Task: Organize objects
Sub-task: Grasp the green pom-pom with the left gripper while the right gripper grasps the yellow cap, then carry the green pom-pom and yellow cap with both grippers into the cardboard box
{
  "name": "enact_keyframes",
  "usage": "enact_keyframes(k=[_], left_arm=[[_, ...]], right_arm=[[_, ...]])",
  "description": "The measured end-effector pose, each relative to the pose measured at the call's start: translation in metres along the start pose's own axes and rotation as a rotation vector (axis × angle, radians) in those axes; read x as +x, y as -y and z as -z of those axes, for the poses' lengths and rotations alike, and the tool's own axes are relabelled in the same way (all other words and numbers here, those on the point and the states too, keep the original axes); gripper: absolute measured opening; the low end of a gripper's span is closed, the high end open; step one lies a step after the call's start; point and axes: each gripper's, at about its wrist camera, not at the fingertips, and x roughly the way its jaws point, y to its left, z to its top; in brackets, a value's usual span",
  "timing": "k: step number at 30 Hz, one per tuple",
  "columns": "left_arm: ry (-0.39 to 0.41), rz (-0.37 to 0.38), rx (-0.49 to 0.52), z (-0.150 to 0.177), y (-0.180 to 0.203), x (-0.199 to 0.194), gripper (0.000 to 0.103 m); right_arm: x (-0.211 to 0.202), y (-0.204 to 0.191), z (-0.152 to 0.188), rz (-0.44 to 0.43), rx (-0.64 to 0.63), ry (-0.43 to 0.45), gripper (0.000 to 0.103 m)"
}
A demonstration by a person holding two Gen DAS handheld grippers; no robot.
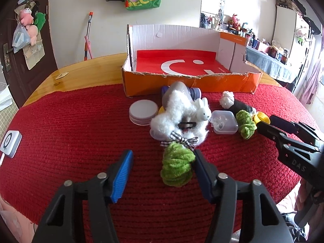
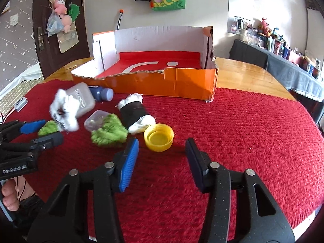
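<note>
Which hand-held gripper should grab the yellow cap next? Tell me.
Right. The right hand-held gripper sits just in front of the yellow cap, jaws apart and lined up. The left hand-held gripper is already around a green yarn ball.

A ribbed red cloth [image 1: 81, 125] is seen over the honey-coloured wooden surface [image 1: 85, 68], an orange box [image 1: 182, 83] with white walls far off, and green yarn [image 1: 176, 166] beside a black-and-white checked bow [image 1: 180, 139].

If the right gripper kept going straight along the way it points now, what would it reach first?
Most likely the yellow cap, lying open side up on the red cloth just beyond the right gripper and roughly centred between its open jaws. Depth is hard to judge.
</note>
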Motion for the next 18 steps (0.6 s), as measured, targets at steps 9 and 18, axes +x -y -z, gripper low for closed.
enact_keyframes(k=[9,18], left_arm=[[0.004,0.019,0.001,-0.0036,-0.0002,-0.0004,0.036],[0.009,0.034,0.009,-0.0040,0.0022,-0.0028,0.027]], right_arm=[[0.0109,-0.0022,-0.0069,-0.012,-0.022,-0.001,0.029],[0.0026,-0.0046,-0.0044,-0.027,-0.026,0.008,0.029]])
